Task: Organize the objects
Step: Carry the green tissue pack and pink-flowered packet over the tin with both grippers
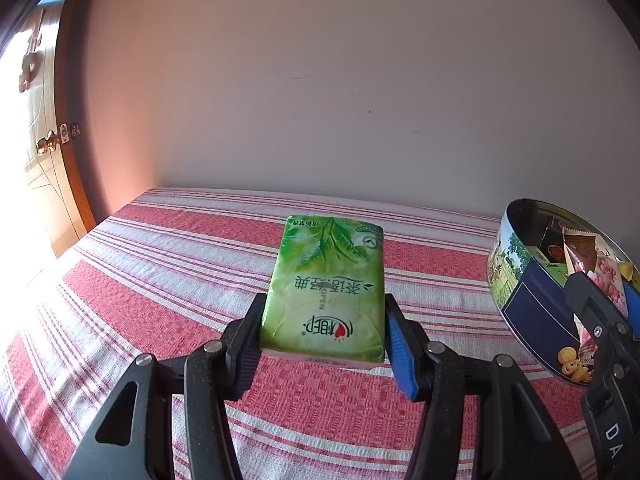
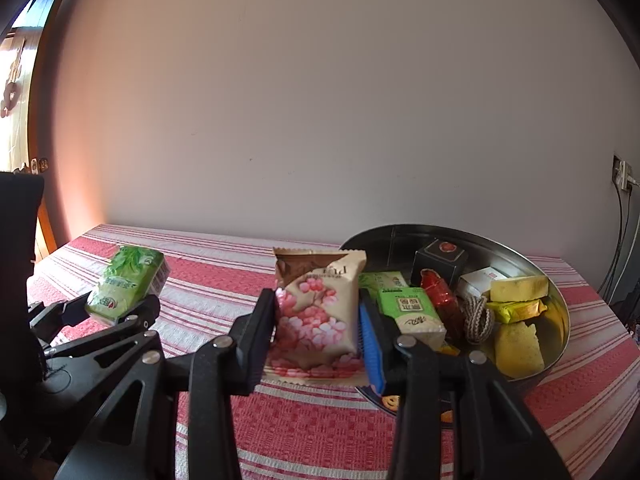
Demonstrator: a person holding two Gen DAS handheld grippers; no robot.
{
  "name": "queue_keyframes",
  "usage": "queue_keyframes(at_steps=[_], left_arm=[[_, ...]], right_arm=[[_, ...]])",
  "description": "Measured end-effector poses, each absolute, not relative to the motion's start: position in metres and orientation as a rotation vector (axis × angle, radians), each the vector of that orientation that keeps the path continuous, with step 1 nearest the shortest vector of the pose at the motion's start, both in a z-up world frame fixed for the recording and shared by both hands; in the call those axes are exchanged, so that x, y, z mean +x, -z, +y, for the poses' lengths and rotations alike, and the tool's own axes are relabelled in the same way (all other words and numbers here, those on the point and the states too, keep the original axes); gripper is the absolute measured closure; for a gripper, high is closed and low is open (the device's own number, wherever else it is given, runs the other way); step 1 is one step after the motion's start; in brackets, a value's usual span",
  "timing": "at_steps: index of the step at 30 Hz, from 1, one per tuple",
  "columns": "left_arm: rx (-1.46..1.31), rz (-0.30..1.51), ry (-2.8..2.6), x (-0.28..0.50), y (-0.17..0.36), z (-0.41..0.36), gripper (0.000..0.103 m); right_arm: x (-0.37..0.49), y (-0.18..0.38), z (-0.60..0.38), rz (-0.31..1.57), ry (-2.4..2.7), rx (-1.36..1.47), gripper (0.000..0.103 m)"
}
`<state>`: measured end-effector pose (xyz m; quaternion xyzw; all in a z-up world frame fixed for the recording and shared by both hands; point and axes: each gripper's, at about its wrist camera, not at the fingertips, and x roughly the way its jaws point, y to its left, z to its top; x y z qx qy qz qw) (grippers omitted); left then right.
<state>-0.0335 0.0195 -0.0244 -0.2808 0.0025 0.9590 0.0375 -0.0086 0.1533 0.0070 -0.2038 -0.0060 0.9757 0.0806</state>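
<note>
My left gripper (image 1: 325, 312) is shut on a green tissue pack (image 1: 326, 288) and holds it above the striped tablecloth (image 1: 160, 280). The pack also shows in the right wrist view (image 2: 126, 286), held by the left gripper (image 2: 116, 306). My right gripper (image 2: 318, 316) is shut on a pink flowered snack packet (image 2: 320, 312), just left of a round metal tin (image 2: 556, 300). The tin holds several small boxes, yellow packets, a red wrapped sweet and a coil of cord. In the left wrist view the tin (image 1: 532, 304) sits at the right with the right gripper (image 1: 600, 304) and packet (image 1: 608, 276) over it.
A plain wall stands behind the table's far edge. A wooden door (image 1: 44, 152) with a brass knob is at the far left. A wall socket with cables (image 2: 622, 176) is at the right.
</note>
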Motion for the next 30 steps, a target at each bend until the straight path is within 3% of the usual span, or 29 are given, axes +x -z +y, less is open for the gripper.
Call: queue_keyframes(at_steps=[30], left_arm=[[-0.595,0.027,-2.894,0.004,-0.019,0.091,0.046]], right_arm=[[0.025,-0.032,0.238,0.034,-2.832,-0.44,0.063]])
